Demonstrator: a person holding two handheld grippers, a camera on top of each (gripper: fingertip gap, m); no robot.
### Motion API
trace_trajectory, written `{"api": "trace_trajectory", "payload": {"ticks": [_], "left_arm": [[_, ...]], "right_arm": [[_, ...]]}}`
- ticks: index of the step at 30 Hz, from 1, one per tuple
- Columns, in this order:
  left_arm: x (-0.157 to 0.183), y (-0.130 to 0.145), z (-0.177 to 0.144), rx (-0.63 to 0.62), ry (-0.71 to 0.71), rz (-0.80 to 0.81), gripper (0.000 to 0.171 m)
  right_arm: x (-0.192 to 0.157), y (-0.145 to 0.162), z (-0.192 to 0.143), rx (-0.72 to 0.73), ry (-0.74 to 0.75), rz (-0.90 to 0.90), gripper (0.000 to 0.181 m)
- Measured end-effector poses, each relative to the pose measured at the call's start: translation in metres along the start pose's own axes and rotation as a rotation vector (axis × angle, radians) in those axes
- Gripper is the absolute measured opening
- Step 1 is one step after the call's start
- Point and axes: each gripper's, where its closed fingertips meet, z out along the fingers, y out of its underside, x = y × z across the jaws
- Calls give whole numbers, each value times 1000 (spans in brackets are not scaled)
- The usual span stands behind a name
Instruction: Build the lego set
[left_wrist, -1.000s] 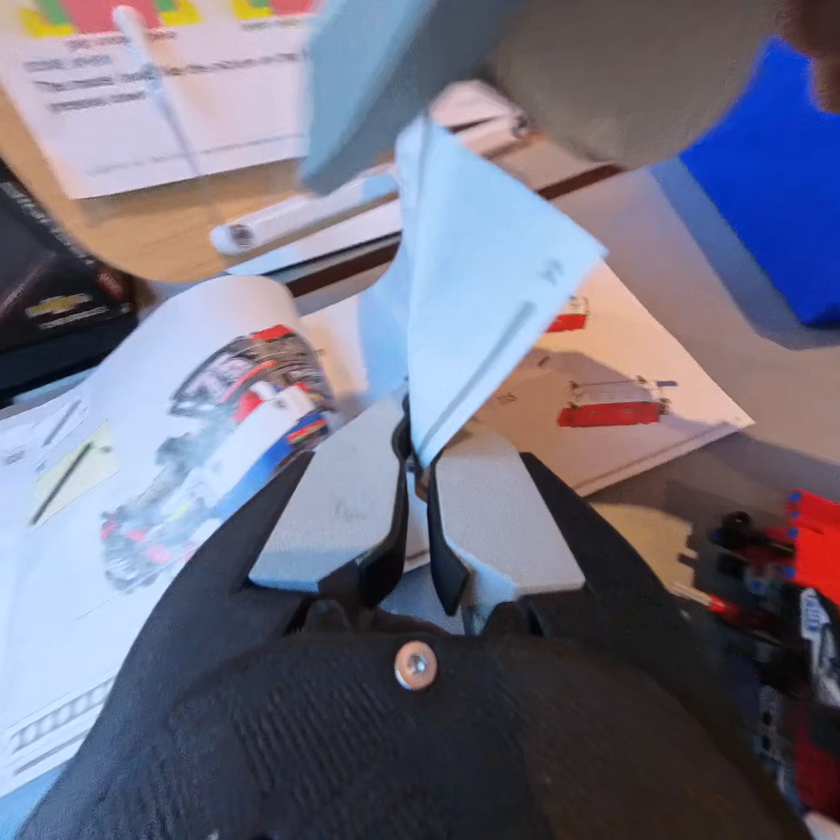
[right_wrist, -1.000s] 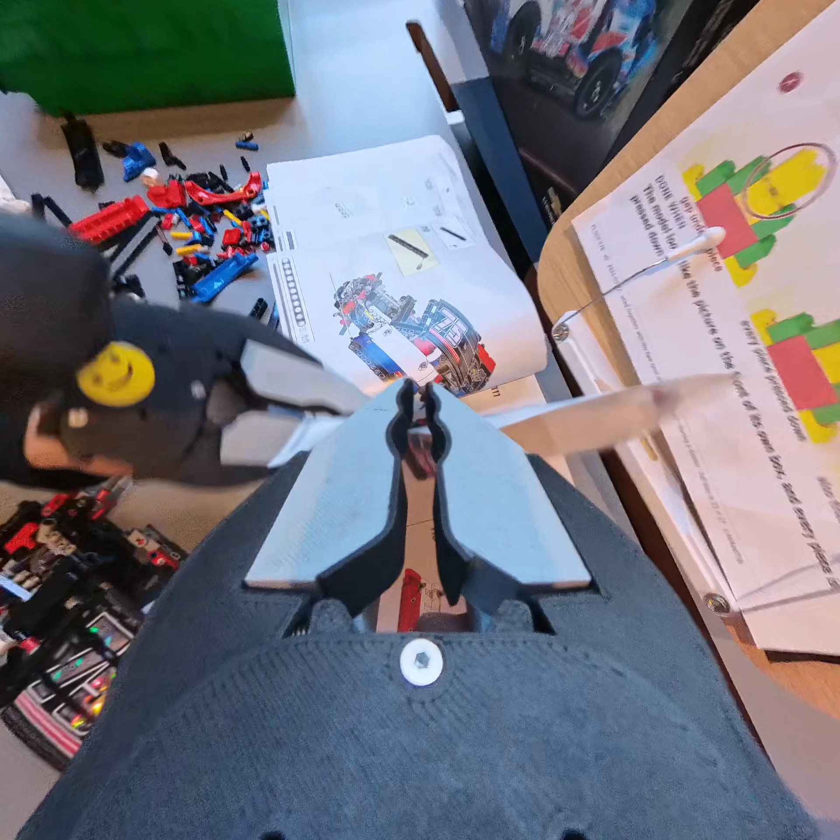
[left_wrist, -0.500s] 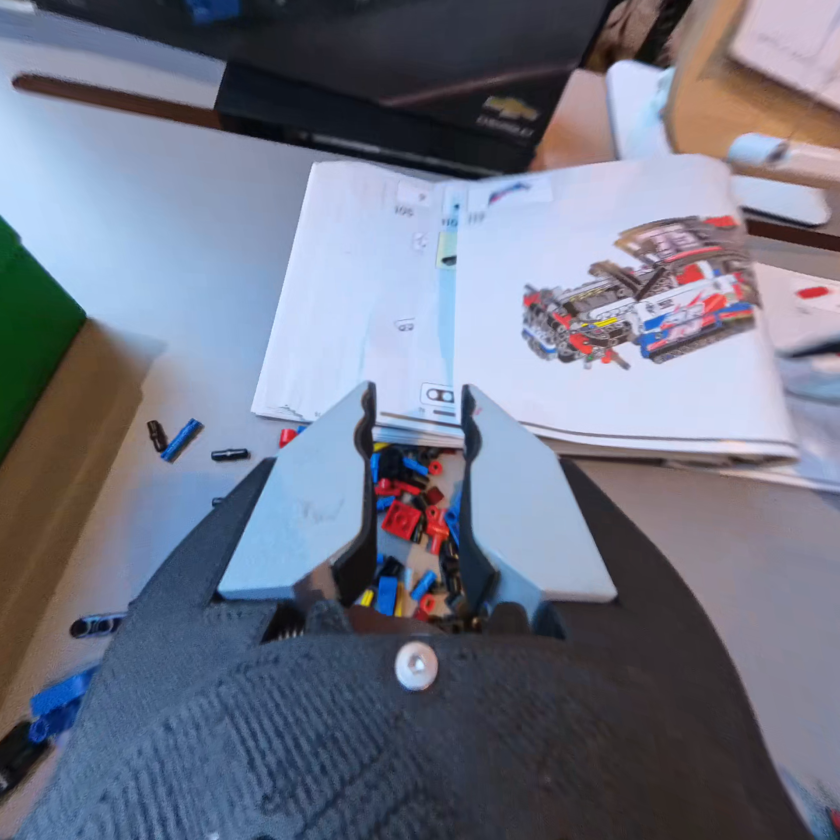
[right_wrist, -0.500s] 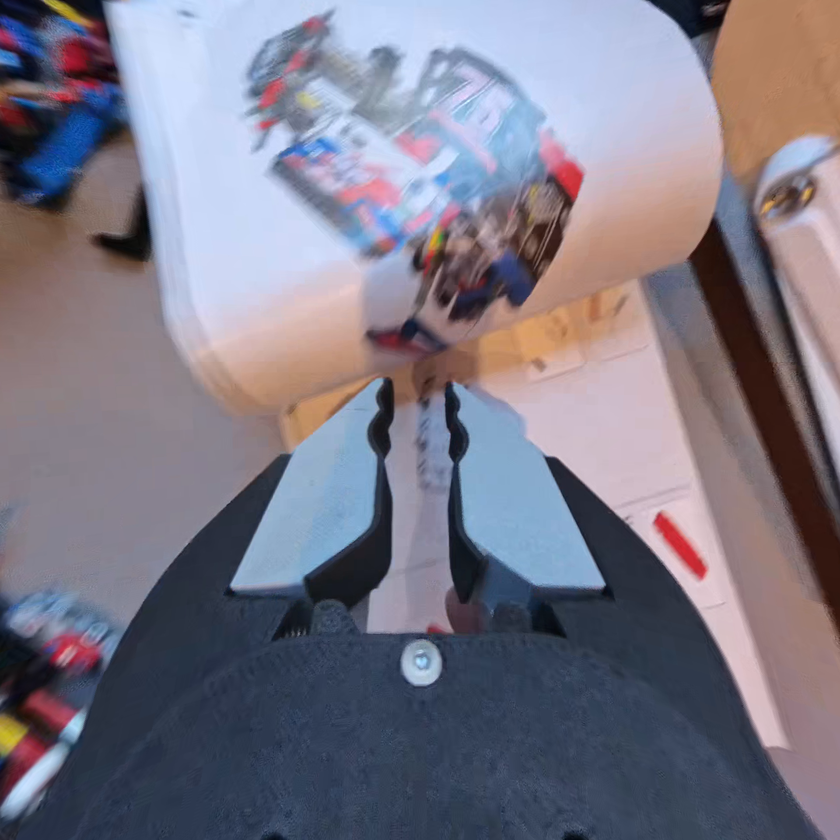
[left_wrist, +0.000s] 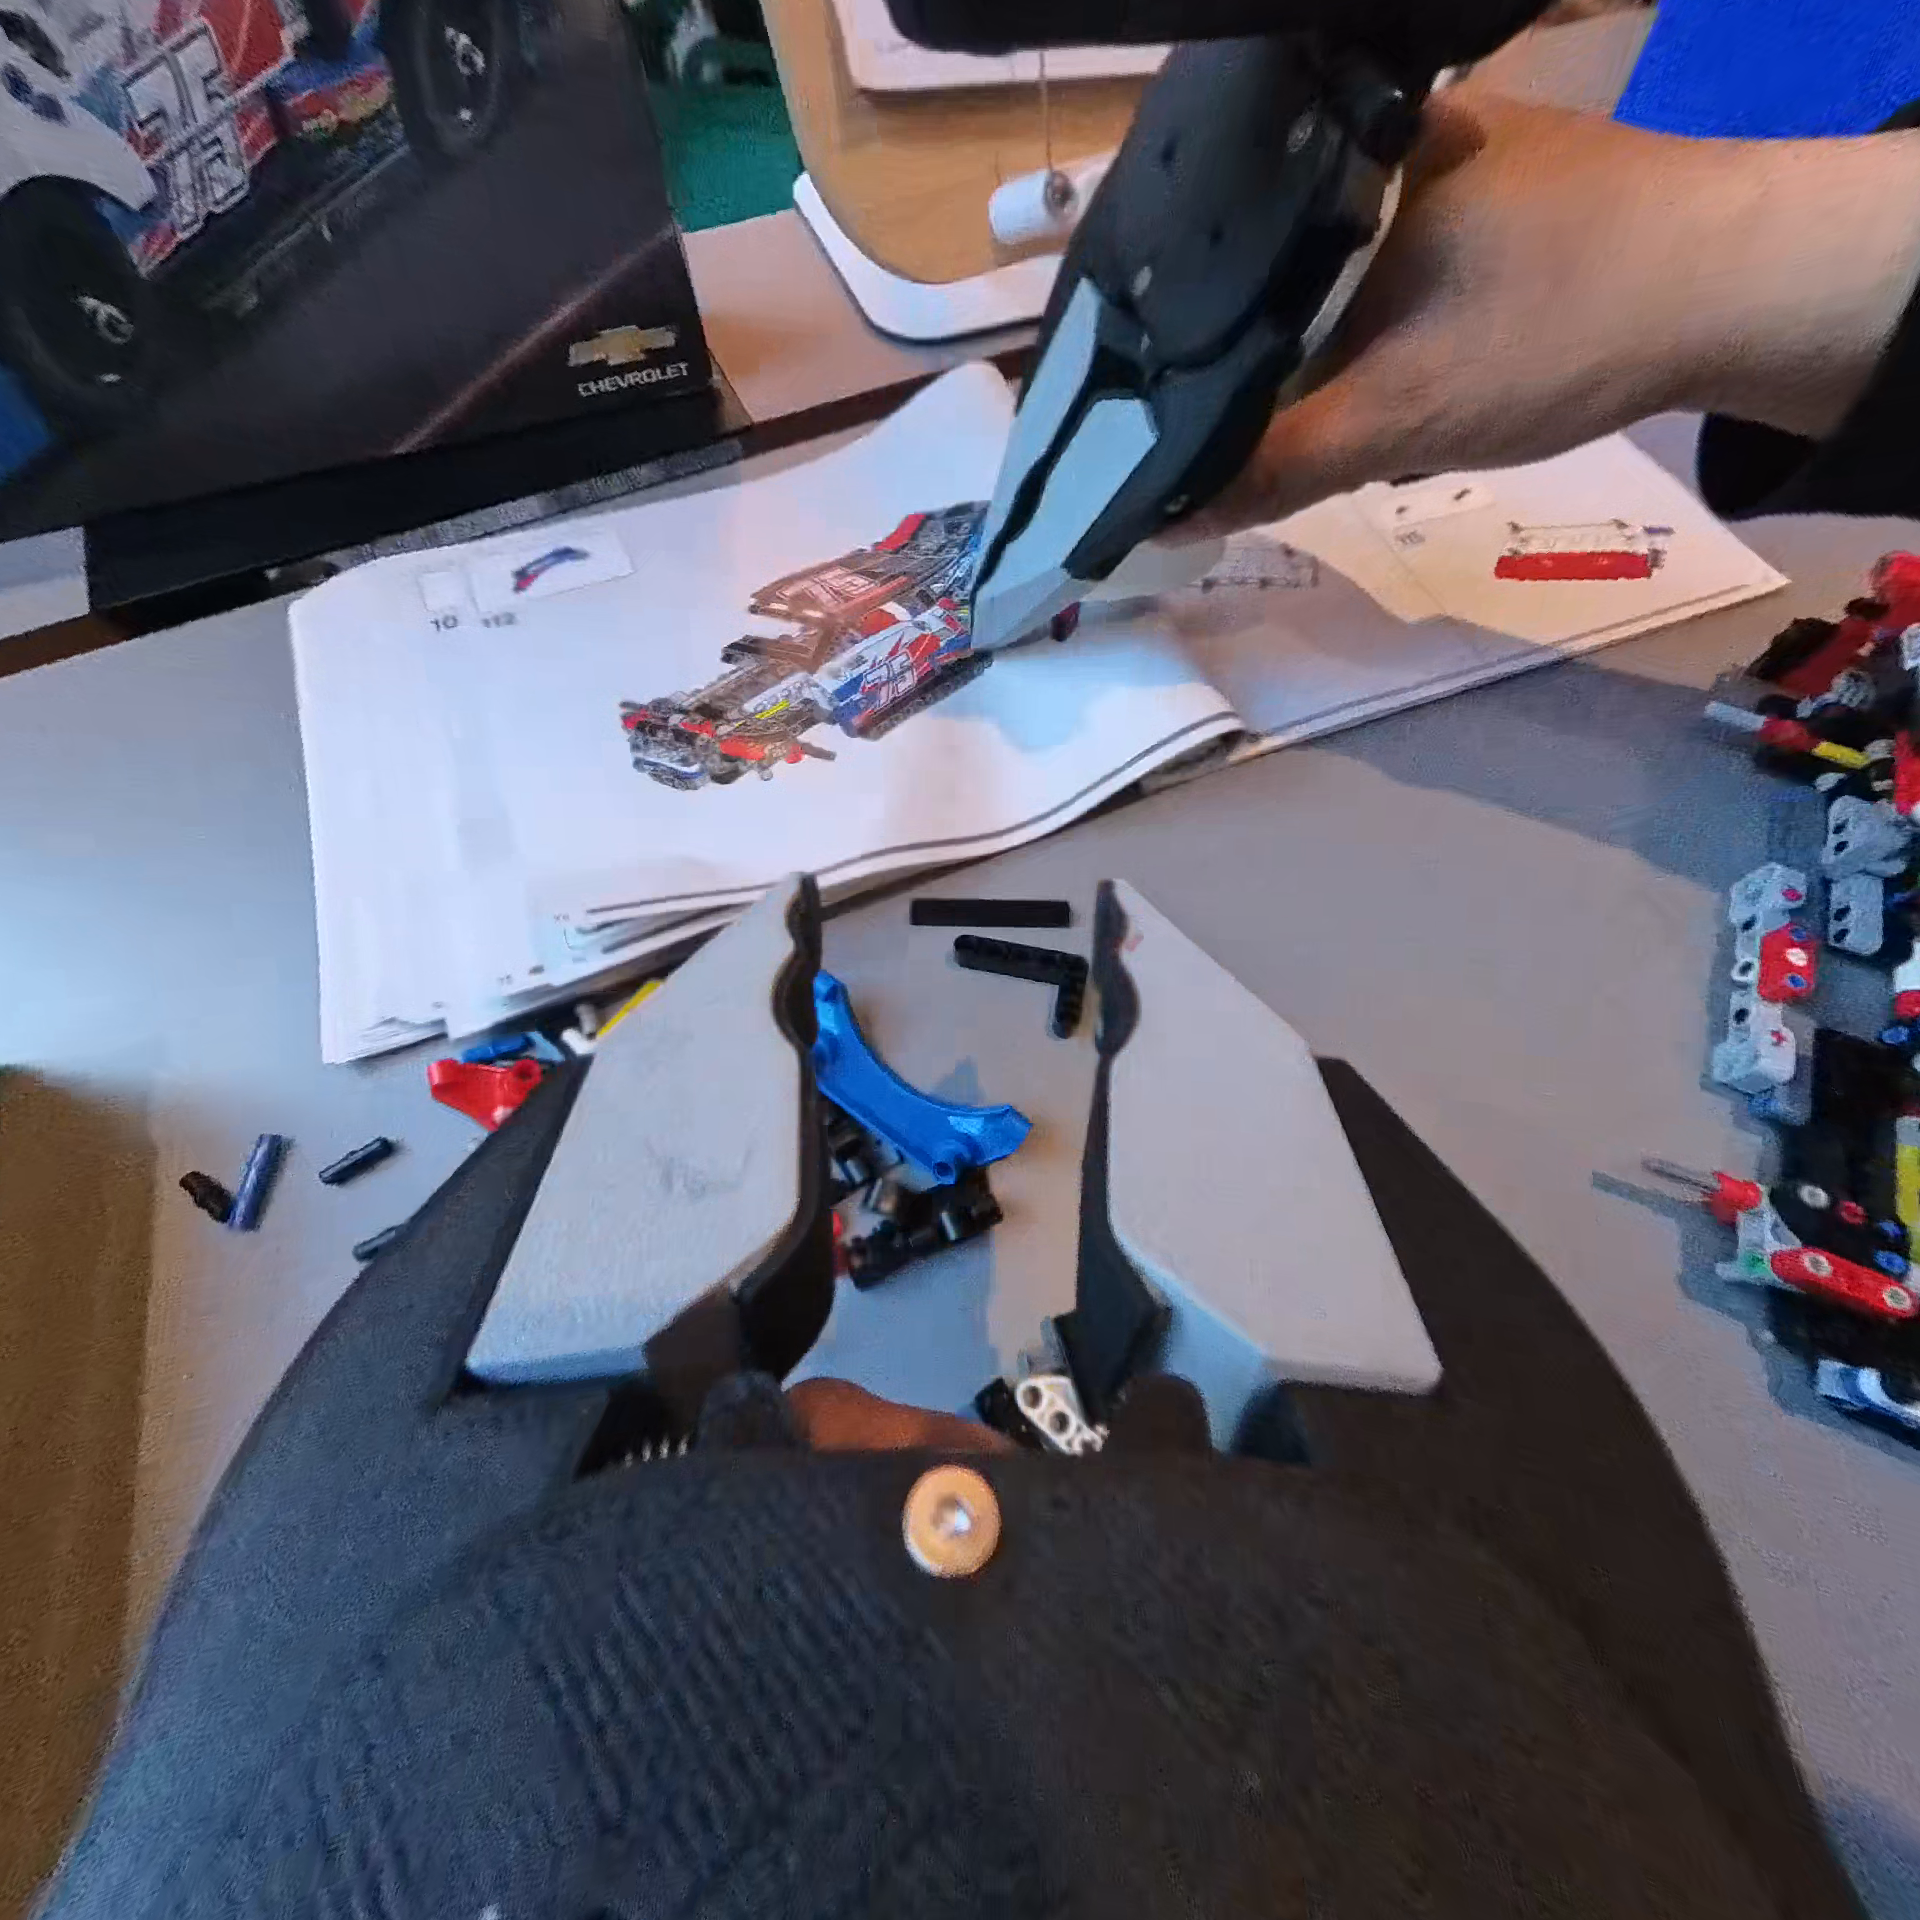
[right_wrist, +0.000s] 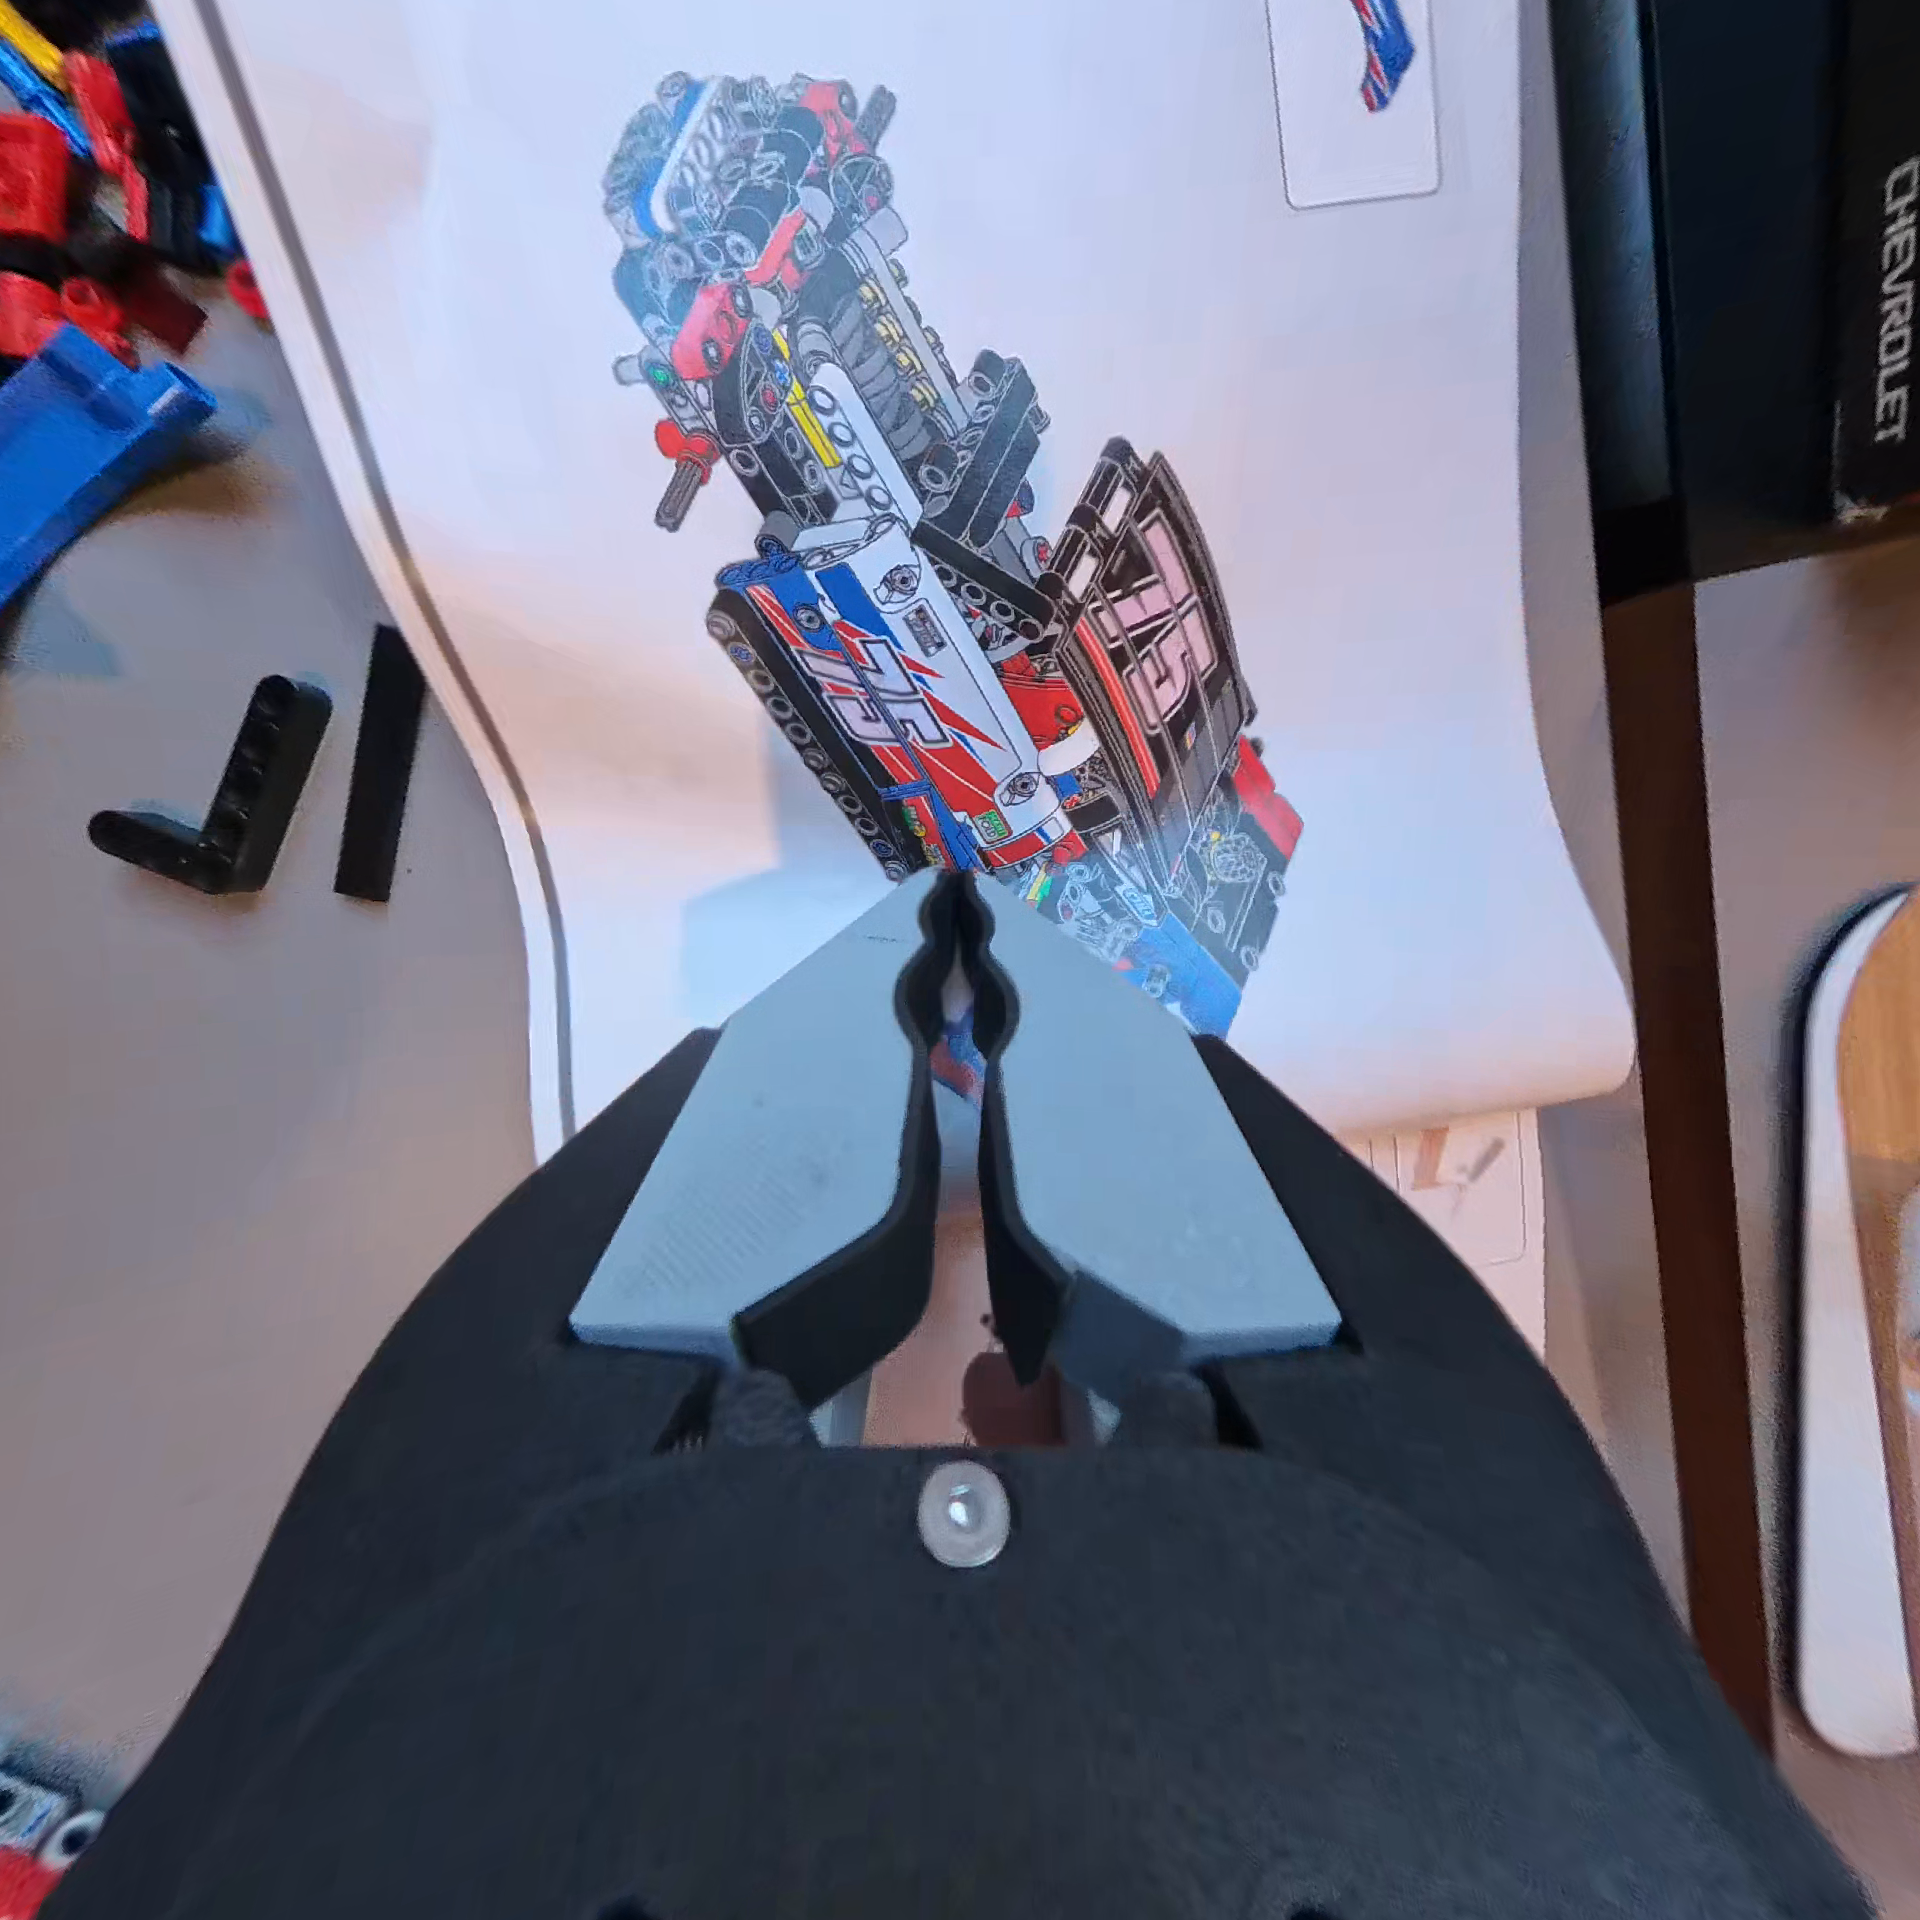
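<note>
Blue plastic showed between the fingers of the left gripper (left_wrist: 951, 961), whose jaws stood wide apart and held nothing: a curved blue piece (left_wrist: 904, 1101) lay on the grey table (left_wrist: 1403, 935) just beneath them, on a small heap of black parts. A black L-shaped beam (left_wrist: 1023, 966) and a flat black strip (left_wrist: 989, 912) lay just beyond, near the edge of the open instruction booklet (left_wrist: 499, 790). The right gripper (right_wrist: 961, 904) had its jaws pressed together with no piece visible between them, its tip resting on or just above the printed car drawing on the booklet's bowed page; whether it truly touched the paper I could not tell. The half-built car (left_wrist: 1829, 997) sat well apart at the right side of the table, and the box (left_wrist: 343, 239) stood behind the booklet. Judging from this, the page was being held flat while the left gripper went for the blue piece. The risk seemed twofold: if the right tip lifted, the curled page might spring up and hide the step; and if the left jaws closed low, they might catch the black parts under the curved piece, or push the smooth arch sideways so it slipped out and scattered the heap.
</note>
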Motion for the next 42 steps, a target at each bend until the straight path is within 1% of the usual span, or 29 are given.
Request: {"api": "trace_trajectory", "payload": {"ticks": [3, 7, 9, 11, 13, 14, 15, 17, 18, 20, 21, 23, 25, 27, 30, 31, 33, 35, 38, 40, 42], "left_arm": [[0, 1, 12, -14, -15, 40, 50], [-10, 3, 23, -21, -30, 32, 48], [-12, 5, 31, -38, -28, 46, 43], [-20, -1, 37, -57, -49, 75, 38], [-36, -15, 44, -72, -77, 80, 37], [-45, -17, 50, -100, -83, 79, 33], [-56, -13, 60, -160, -96, 71, 29], [-69, 5, 80, -291, -91, 24, 28], [-73, 9, 88, -311, -89, 15, 27], [-86, 18, 98, -347, -144, 36, 20], [-89, 26, 101, -381, -163, 40, 16], [-87, 31, 103, -385, -163, 16, 12], [-85, 33, 102, -395, -174, 16, 8], [-82, 33, 101, -399, -187, 46, 4], [-82, 32, 100, -384, -205, 56, 8], [-81, 32, 100, -372, -202, 43, 10], [-78, 30, 98, -347, -193, 18, 20], [-76, 31, 95, -332, -189, 9, 22], [-78, 33, 94, -322, -211, 11, 23], [-80, 32, 91, -320, -225, 5, 24], [-78, 27, 86, -299, -222, -2, 25]], "right_arm": [[0, 0, 1, 19, 21, -61, 0], [-1, -1, 0, 20, 14, -67, 0], [-1, -2, 2, 37, 9, -82, 0], [-1, -2, 2, 52, -4, -91, 0], [-2, -3, 1, 62, -29, -74, 0], [-2, -3, 1, 68, -45, -58, 0], [-3, -4, 0, 75, -62, -43, 0], [-4, -4, -1, 89, -85, -26, 2], [-5, -4, -2, 94, -98, -17, 4], [-6, -5, -4, 101, -111, -6, 5], [-4, -7, -8, 106, -106, -3, 3], [-2, -11, -25, 126, -90, 30, 4], [-7, -15, -55, 198, -106, 68, 6], [-11, -9, -94, 266, -95, 91, 9], [-28, 21, -154, 338, -78, 96, 16], [-37, 36, -171, 357, -79, 100, 19], [-62, 71, -201, 392, -83, 105, 23], [-87, 106, -227, 442, -53, 113, 26], [-120, 155, -247, 510, -14, 166, 28], [-133, 186, -249, 515, 30, 210, 31], [-144, 211, -246, 514, 76, 230, 31]]}}
